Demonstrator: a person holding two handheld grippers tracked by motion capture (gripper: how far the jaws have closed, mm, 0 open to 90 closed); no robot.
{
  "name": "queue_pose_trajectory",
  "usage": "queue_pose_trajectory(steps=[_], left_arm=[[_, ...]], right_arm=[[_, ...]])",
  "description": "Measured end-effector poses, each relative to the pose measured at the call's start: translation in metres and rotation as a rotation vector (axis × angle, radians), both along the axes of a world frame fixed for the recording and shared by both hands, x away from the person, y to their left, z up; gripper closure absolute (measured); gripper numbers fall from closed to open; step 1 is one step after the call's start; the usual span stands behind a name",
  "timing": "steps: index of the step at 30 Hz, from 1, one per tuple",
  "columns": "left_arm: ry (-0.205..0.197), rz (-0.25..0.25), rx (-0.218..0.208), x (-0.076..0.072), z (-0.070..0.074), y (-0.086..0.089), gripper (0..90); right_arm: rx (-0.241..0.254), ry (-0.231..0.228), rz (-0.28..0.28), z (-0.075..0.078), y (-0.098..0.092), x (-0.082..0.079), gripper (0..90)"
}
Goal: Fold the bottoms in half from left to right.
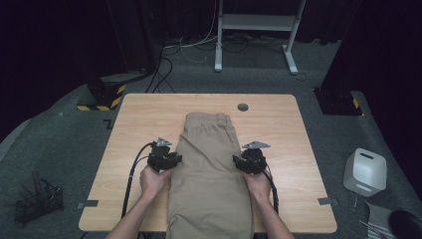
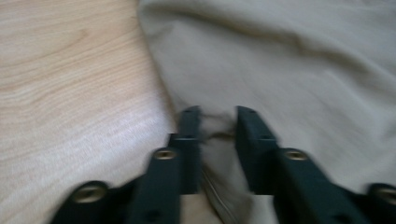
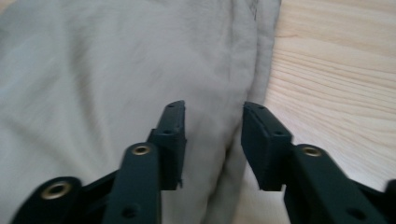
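Tan trousers (image 1: 209, 169) lie folded lengthwise down the middle of the wooden table (image 1: 144, 114), their near end hanging over the front edge. My left gripper (image 1: 169, 159) sits at the cloth's left edge. In the left gripper view its jaws (image 2: 218, 112) stand slightly apart, with a raised ridge of tan cloth (image 2: 217, 140) between them. My right gripper (image 1: 244, 162) rests at the right edge. In the right gripper view its jaws (image 3: 214, 106) are open over the trousers' seam edge (image 3: 243, 84), not pressing on it.
A grey round grommet (image 1: 243, 106) is set in the table beyond the trousers. On the floor are a white container (image 1: 366, 172) at the right, a wire basket (image 1: 39, 201) at the left, and a white stand (image 1: 259, 22) with cables at the back.
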State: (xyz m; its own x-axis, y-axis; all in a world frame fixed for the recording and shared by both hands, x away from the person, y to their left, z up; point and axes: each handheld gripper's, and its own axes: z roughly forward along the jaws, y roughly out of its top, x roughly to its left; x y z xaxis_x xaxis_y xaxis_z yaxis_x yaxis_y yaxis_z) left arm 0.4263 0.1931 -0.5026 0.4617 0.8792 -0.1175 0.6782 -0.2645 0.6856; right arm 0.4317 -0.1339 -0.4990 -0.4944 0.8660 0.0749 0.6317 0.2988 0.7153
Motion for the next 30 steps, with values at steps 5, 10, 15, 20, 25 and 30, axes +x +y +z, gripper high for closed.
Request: queue_pose_trajectory(steps=[5, 10, 15, 20, 25, 30], left_arm=[[0.027, -0.018, 0.078, 0.000, -0.006, 0.005, 90.0], [0.030, 0.009, 0.079, -0.007, -0.003, 0.026, 90.0], [-0.038, -0.081, -0.069, -0.017, 0.010, 0.018, 63.1], [-0.050, -0.201, -0.077, -0.037, 0.012, -0.006, 47.1], [-0.026, -0.256, 0.014, -0.044, -0.002, -0.025, 45.1], [-0.036, -0.212, 0.040, -0.032, -0.012, -0.026, 48.0]], right_arm=[[-0.060, 0.038, -0.022, -0.010, 0.002, 0.016, 89.0], [-0.087, 0.042, -0.016, -0.008, -0.012, 0.011, 88.2], [-0.060, 0.004, -0.031, -0.001, -0.014, 0.004, 66.5], [-0.033, -0.050, 0.032, 0.007, -0.004, -0.022, 61.2], [-0.033, -0.034, 0.098, -0.002, 0.001, -0.047, 60.2], [-0.059, -0.005, 0.083, -0.016, 0.001, -0.042, 60.8]])
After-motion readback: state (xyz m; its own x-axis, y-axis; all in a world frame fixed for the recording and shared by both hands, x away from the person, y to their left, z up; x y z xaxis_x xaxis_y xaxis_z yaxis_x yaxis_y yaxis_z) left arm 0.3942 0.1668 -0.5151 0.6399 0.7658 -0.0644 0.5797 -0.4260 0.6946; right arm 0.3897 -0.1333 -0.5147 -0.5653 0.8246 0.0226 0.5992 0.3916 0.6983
